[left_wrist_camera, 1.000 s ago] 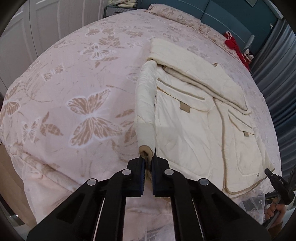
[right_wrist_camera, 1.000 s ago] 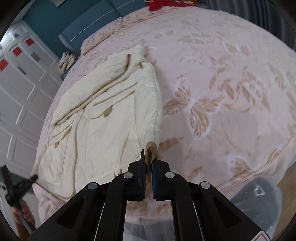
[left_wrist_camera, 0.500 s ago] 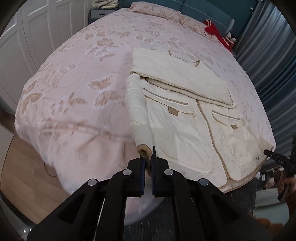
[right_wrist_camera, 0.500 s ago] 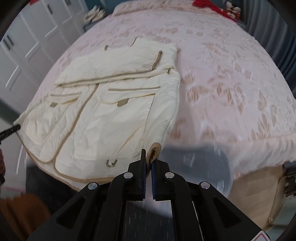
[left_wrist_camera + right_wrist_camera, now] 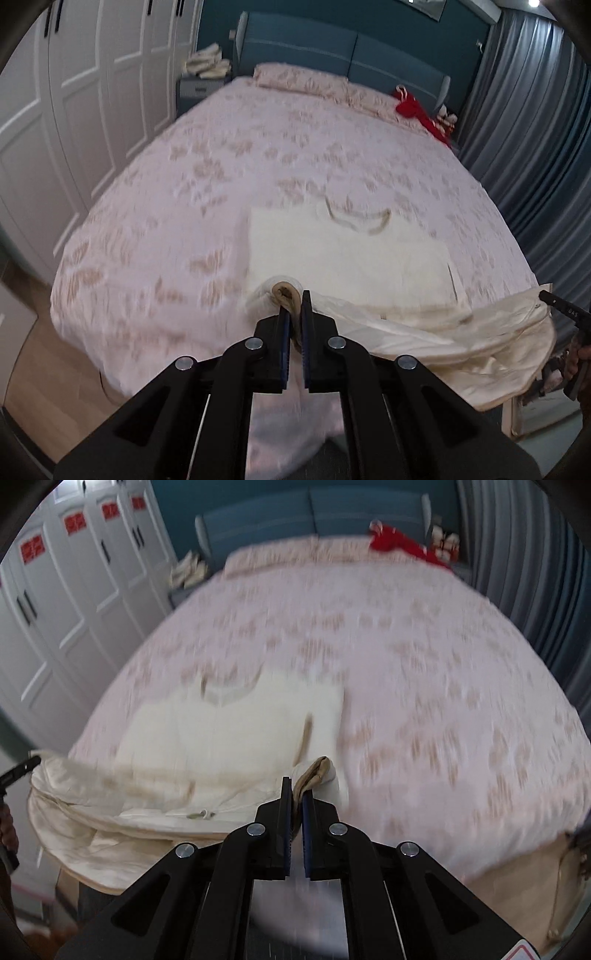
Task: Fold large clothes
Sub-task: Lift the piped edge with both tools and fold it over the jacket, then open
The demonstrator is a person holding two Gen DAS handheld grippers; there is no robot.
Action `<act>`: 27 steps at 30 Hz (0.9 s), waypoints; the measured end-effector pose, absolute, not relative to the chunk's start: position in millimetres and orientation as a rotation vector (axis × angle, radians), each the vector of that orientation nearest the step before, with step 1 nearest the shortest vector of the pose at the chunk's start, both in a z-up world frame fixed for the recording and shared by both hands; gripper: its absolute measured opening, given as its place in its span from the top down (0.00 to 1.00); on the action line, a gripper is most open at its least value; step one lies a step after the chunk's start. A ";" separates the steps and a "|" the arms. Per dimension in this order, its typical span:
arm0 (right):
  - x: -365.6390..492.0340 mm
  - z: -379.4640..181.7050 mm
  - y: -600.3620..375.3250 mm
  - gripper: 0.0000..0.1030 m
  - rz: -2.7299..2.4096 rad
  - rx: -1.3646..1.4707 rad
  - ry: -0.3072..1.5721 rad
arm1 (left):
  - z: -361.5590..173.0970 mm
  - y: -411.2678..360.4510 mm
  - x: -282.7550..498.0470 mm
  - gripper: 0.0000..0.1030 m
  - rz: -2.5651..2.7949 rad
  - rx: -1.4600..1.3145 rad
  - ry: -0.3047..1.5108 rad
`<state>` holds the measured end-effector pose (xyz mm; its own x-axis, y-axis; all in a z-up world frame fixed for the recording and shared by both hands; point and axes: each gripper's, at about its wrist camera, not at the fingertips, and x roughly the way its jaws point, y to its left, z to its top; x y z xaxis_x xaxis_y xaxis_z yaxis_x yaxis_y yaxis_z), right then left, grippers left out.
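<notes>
A cream padded jacket (image 5: 351,258) with tan trim lies on the near part of the bed, its lower half lifted off the cover and hanging between the two grippers. My left gripper (image 5: 293,306) is shut on the tan cuff of one sleeve. In the right wrist view the jacket (image 5: 221,731) shows blurred, and my right gripper (image 5: 297,792) is shut on the tan cuff of the other sleeve. The raised hem (image 5: 461,343) sags toward the bed's foot. Each view shows the other gripper's tip at its edge.
The bed (image 5: 221,177) has a pink cover with butterfly print and a blue headboard (image 5: 332,48). White wardrobe doors (image 5: 74,92) stand on the left, grey curtains (image 5: 535,110) on the right. A red item (image 5: 417,114) lies near the pillows. Wooden floor (image 5: 37,369) shows beside the bed.
Both grippers have risen with the sleeve cuffs, lifting the jacket's lower half off the bed. The views now tilt up to show the headboard and the whole bed.
</notes>
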<state>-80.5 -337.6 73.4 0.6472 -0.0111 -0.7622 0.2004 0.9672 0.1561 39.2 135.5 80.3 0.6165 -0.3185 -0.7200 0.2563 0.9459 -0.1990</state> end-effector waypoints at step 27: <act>164.1 -52.4 -393.2 0.96 -0.327 0.409 0.796 | -53.9 46.4 302.7 0.95 -0.076 0.057 0.931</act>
<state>164.1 -393.2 -52.4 0.6572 -0.1288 -0.7426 0.4303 0.8731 0.2294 302.7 46.4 -53.9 0.5945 -0.0404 -0.8031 0.0896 0.9958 0.0162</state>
